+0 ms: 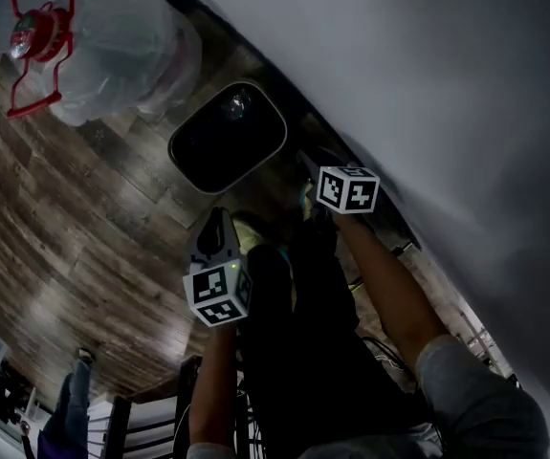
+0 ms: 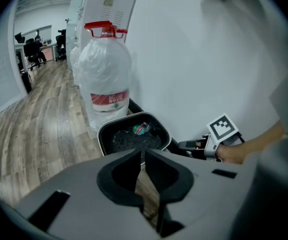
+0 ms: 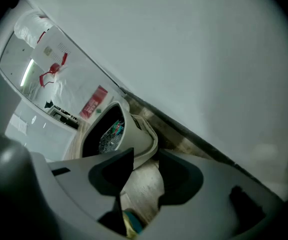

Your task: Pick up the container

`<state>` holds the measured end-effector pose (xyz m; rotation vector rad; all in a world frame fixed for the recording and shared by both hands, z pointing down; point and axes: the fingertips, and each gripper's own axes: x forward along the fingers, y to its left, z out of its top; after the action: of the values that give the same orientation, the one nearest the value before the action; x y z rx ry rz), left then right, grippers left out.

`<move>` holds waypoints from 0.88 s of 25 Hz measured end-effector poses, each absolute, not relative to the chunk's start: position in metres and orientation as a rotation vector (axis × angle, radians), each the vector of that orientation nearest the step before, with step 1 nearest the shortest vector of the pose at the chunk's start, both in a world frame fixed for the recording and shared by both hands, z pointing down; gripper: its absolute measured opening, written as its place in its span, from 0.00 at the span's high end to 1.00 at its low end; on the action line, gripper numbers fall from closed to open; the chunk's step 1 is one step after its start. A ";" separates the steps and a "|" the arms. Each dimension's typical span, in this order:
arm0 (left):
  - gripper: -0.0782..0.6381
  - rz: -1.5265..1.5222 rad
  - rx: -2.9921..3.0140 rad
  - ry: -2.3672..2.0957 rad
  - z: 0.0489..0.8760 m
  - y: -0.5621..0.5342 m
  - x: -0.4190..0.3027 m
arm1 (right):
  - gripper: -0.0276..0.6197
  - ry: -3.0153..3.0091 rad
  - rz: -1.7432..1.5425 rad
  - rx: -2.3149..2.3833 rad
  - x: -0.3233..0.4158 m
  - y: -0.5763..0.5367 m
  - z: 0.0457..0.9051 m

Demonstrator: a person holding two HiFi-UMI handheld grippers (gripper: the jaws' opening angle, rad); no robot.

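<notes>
Pick: not done | R gripper (image 3: 145, 156) wide, empty, near container (image 3: 133, 134) rim | L gripper (image 2: 142, 156) closed, empty | todo: grasp, lift

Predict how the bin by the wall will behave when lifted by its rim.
Probably light: the bin seems to hold only a thin black liner and one small bottle. Its moulded wall looks stiff, so a rim grip should keep its shape, though the smooth plastic may slip. Gripped on one side only, it would likely tilt.
</notes>
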<state>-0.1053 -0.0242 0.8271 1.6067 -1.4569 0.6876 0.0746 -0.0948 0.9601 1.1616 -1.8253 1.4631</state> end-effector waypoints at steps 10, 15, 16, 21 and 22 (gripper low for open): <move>0.87 0.688 1.596 -1.486 0.884 -0.021 -0.132 | 0.72 -1.748 1.654 1.275 0.061 -0.108 1.053; 0.87 0.643 1.618 -1.471 0.886 -0.028 -0.130 | 0.70 -1.815 1.864 1.323 0.055 -0.112 1.061; 0.87 0.638 1.624 -1.475 0.885 -0.030 -0.130 | 0.70 -1.832 1.906 1.317 0.054 -0.113 1.061; 0.87 0.648 1.648 -1.462 0.884 -0.033 -0.124 | 0.71 -1.804 2.127 1.314 0.045 -0.120 1.066; 0.87 0.651 1.652 -1.455 0.884 -0.033 -0.123 | 0.76 -1.785 2.187 1.323 0.043 -0.121 1.067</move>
<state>-0.1229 -0.0326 0.8842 1.6518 -1.4555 0.6513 0.0433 -0.1206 1.0669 1.3228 -1.7850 2.1875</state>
